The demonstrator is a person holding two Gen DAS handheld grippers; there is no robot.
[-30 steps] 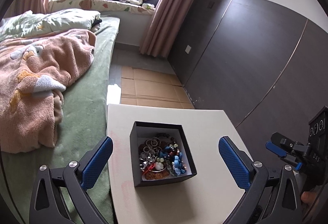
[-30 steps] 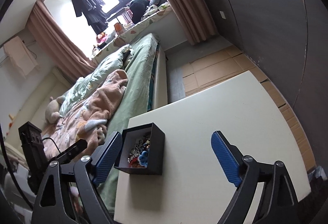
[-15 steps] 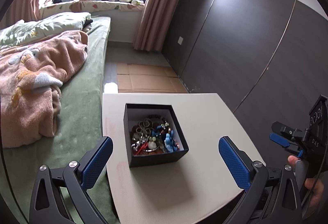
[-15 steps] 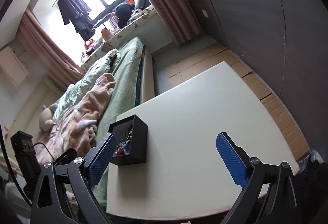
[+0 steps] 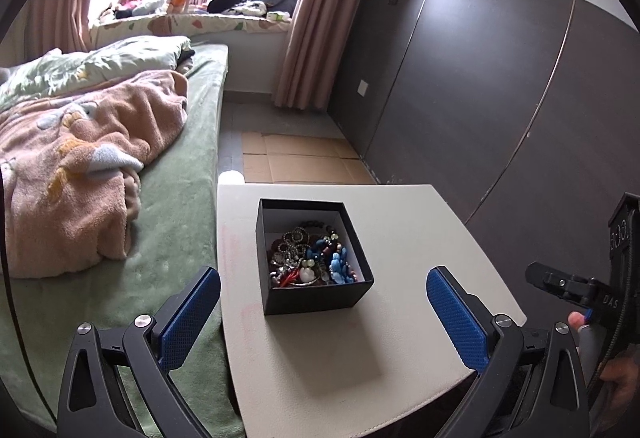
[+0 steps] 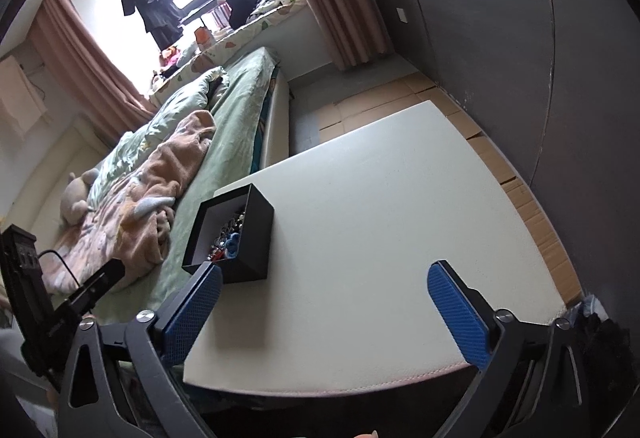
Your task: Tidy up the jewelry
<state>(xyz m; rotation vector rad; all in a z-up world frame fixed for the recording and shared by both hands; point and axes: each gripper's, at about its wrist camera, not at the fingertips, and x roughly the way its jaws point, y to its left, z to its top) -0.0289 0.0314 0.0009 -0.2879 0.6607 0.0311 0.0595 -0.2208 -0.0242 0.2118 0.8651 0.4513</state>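
A black open box (image 5: 316, 294) stands on the white table (image 5: 400, 338). It holds a tangled heap of jewelry (image 5: 310, 258): metal chains, blue beads, red pieces. My left gripper (image 5: 324, 312) is open and empty, held above the table's near edge, just short of the box. In the right wrist view the same box (image 6: 256, 234) sits at the table's left edge (image 6: 360, 238), beside the bed. My right gripper (image 6: 326, 312) is open and empty, with its left pad (image 6: 192, 312) close to the box's near corner.
A bed with a green sheet (image 5: 180, 197) and a pink blanket (image 5: 80, 157) adjoins the table's left side. A dark panelled wall (image 5: 500, 97) runs along the right. Cardboard sheets (image 5: 300, 161) lie on the floor beyond the table.
Both grippers have pulled back and tilted, so the box sits farther ahead in the left view. The box and jewelry have not moved. Both grippers stay open.
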